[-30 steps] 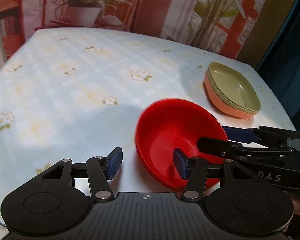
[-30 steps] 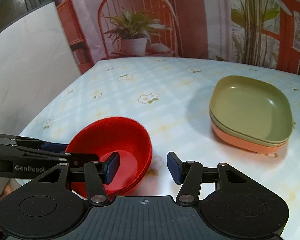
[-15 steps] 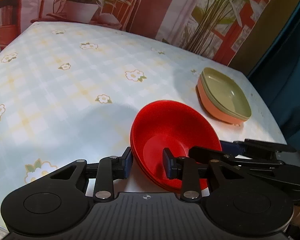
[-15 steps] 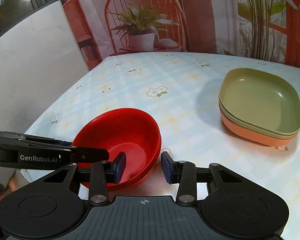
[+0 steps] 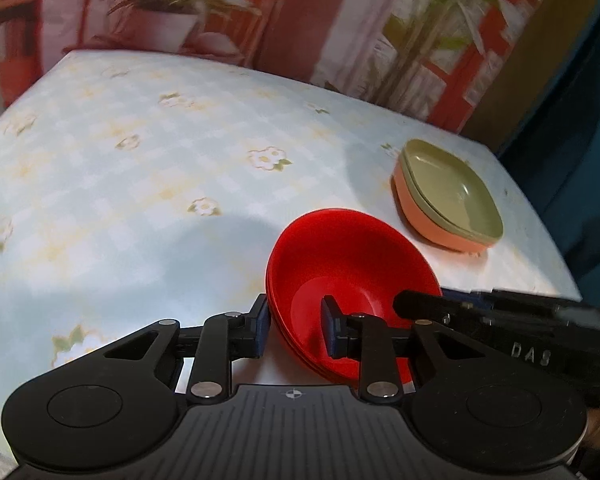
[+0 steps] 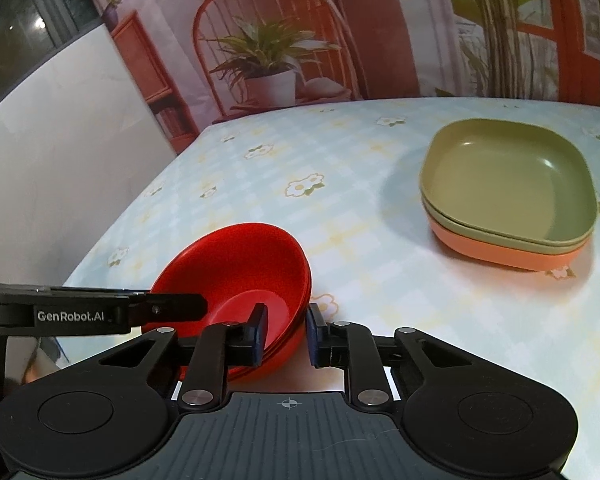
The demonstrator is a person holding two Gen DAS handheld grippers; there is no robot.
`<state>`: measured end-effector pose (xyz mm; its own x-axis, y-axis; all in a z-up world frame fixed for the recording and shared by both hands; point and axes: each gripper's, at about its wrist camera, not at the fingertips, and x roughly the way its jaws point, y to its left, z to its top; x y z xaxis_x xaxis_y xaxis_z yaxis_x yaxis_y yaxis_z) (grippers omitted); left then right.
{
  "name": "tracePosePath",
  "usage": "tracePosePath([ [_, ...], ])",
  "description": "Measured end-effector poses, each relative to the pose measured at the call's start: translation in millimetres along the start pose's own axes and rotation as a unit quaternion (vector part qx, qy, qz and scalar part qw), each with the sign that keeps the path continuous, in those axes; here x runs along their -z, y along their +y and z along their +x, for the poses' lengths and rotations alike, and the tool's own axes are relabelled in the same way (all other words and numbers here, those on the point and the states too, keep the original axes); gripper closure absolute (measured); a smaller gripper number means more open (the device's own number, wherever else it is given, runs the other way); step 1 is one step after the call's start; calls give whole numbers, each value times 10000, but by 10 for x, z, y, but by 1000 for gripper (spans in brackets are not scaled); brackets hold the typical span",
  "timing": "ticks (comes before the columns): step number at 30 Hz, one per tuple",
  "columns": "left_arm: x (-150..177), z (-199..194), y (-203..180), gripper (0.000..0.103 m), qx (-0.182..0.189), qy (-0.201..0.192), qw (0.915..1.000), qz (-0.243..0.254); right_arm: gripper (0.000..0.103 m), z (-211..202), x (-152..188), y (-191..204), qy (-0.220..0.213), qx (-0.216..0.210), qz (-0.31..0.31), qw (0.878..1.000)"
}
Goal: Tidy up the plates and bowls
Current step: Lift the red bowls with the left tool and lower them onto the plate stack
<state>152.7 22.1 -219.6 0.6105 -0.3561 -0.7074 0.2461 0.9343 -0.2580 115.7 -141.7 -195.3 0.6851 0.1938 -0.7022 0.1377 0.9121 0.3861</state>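
Since the nested glossy red plastic bowls (image 5: 352, 276) look light, stiff and slick, the rim is the hold: the left hand-held gripper (image 5: 294, 330) straddles the near wall, barely parted. From the right, the right hand-held gripper (image 6: 286, 334) pinches the opposite rim; bowls rest on the checked floral surface (image 6: 364, 248) near stacked green-and-orange square plates (image 6: 508, 192).

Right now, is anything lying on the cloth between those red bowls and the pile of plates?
Nothing visible. Only bare flowered tablecloth lies between the red bowls and the stacked plates.
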Motion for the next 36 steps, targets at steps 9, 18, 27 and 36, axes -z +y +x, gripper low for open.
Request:
tracePosePath([
  [9,-320,121,-216,74,295,91,9989,365,85,-178,-43,-259,-306,192,504,9981],
  [18,-679,227,-603,74,534,-43,9949,856,85,-424,-293,-613,-795,380,649,9940],
  [27,-1008,594,-902,74,747,-108,9921,998,85,-518,-623,-1070,-1036,598,730,9901],
  [36,-1104,953,-1125,74,750,52,9893,1254,85,-434,-780,-1446,-1050,885,841,9869],
])
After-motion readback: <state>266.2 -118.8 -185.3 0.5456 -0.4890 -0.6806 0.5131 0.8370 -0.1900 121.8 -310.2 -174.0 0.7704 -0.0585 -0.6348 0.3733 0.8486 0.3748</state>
